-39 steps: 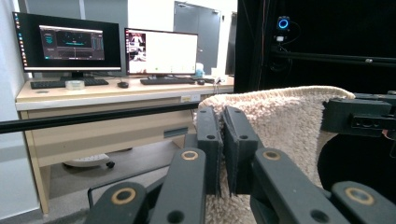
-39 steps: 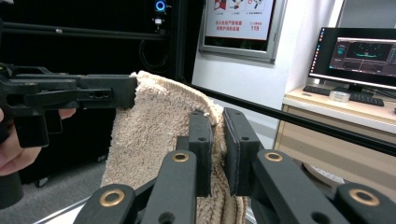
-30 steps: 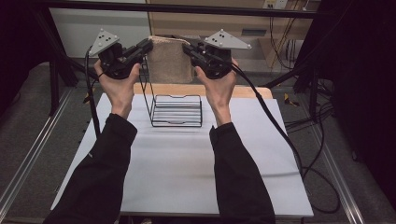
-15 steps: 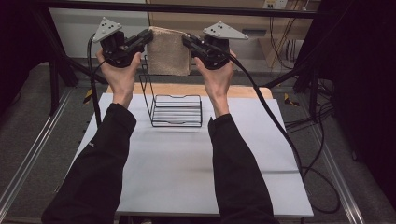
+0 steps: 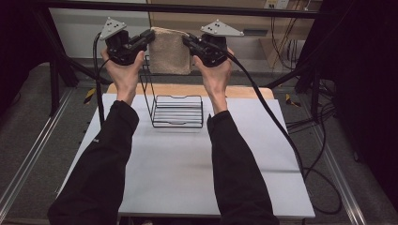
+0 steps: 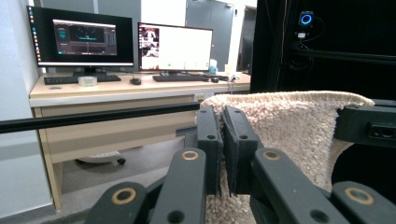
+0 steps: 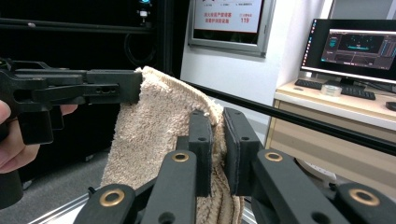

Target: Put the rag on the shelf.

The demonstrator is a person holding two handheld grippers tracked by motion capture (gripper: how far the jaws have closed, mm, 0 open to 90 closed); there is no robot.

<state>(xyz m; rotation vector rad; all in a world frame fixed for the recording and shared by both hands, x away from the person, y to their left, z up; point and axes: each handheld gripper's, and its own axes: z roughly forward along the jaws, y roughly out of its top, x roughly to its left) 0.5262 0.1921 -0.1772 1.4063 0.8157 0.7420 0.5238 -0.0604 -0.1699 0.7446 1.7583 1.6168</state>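
Beige towel [image 5: 170, 50] hangs stretched between both grippers, held high above the wire rack [image 5: 177, 108] on the white table [image 5: 187, 168]. Left gripper [image 5: 149, 37] pinches its one top corner, right gripper [image 5: 187, 40] the other

The right gripper [image 7: 217, 135] rises from the bottom of its own view, its two black jaws pinched on the upper corner of a beige towel [image 7: 154, 135], which hangs down to the left of them. Farther off to the left, the left gripper [image 7: 126, 88] clamps the towel's other top corner, a hand [image 7: 14, 140] behind it. A black bar [image 7: 303, 121] slants behind the jaws. Beyond, to the right, a desk [image 7: 345, 109] carries a monitor [image 7: 357, 46] and keyboard [image 7: 338, 88].
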